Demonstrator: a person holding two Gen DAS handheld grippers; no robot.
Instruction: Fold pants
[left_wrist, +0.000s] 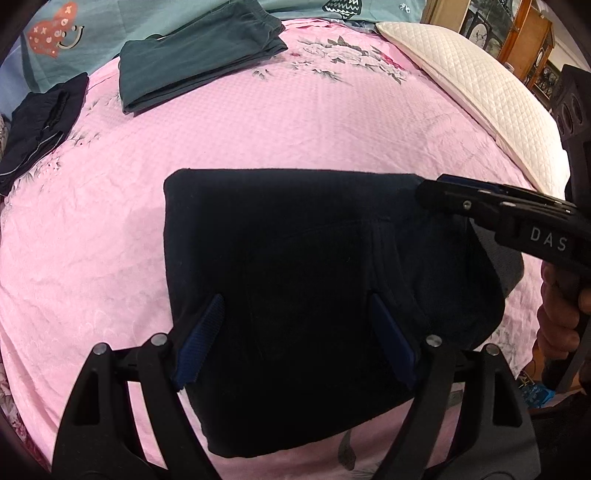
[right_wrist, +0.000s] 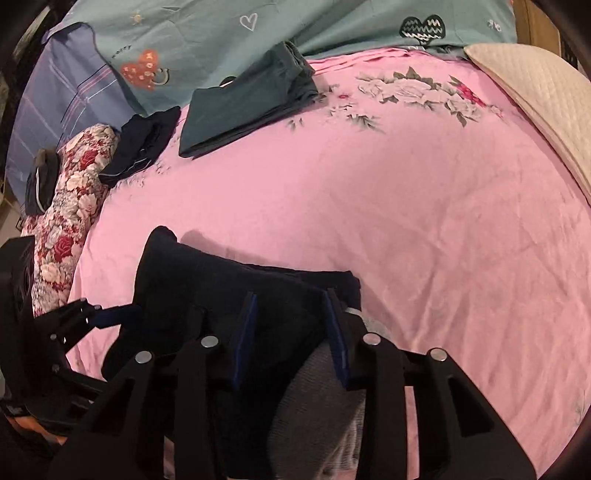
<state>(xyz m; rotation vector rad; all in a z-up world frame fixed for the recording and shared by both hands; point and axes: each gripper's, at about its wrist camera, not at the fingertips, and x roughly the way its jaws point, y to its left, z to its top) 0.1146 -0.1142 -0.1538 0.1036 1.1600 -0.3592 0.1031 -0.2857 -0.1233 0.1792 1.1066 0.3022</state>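
Work surface: pink floral bedsheet (left_wrist: 295, 125), with a quilted white pillow (left_wrist: 491, 92) along its far right edge.
Task item: dark navy pants (left_wrist: 295, 288), folded into a compact rectangle, lying on the sheet directly in front of both tools; a grey inner lining (right_wrist: 317, 406) shows at the right end.
Left gripper (left_wrist: 295, 343): jaws spread wide, pads over the near part of the pants, nothing clamped.
Right gripper (right_wrist: 291, 328): jaws apart, straddling the right edge of the fold; whether a fabric layer sits between the pads cannot be told.
Finished stock: folded teal pants (left_wrist: 195, 62) and a folded black garment (left_wrist: 40, 122) lie at the far left, well apart from the work.
Stage (judged): fold nearly complete; final smoothing or transfer remains.
Risk 1: a pad snags the top layer on withdrawal and drags the fold open.
Risk 2: a single-layer pinch on lifting lets the lower layers drop and unroll.
Risk 3: the exposed lining end stays uneven, giving a lopsided stack.
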